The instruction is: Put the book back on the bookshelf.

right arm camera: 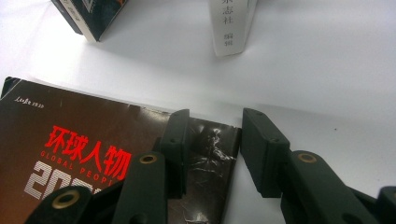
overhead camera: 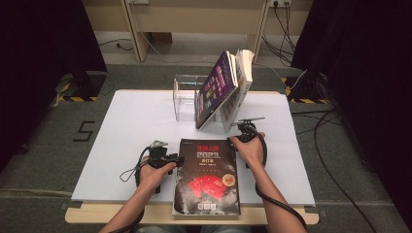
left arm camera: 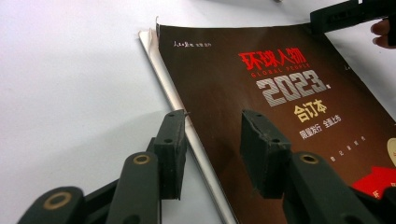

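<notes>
Both grippers' jaws agape straddling magazine (overhead camera: 208,174) edges.

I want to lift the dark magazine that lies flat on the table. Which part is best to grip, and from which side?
Probably the two long side edges near the far corners, one gripper per side. The dark magazine lies flat and is wide and limp. The left gripper already straddles its left edge, the right gripper its creased far right corner, both open.

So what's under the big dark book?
The dark book lies flat on the white table, near end overhanging. Anything beneath it is covered. Both tongs sit open at its edges.
</notes>
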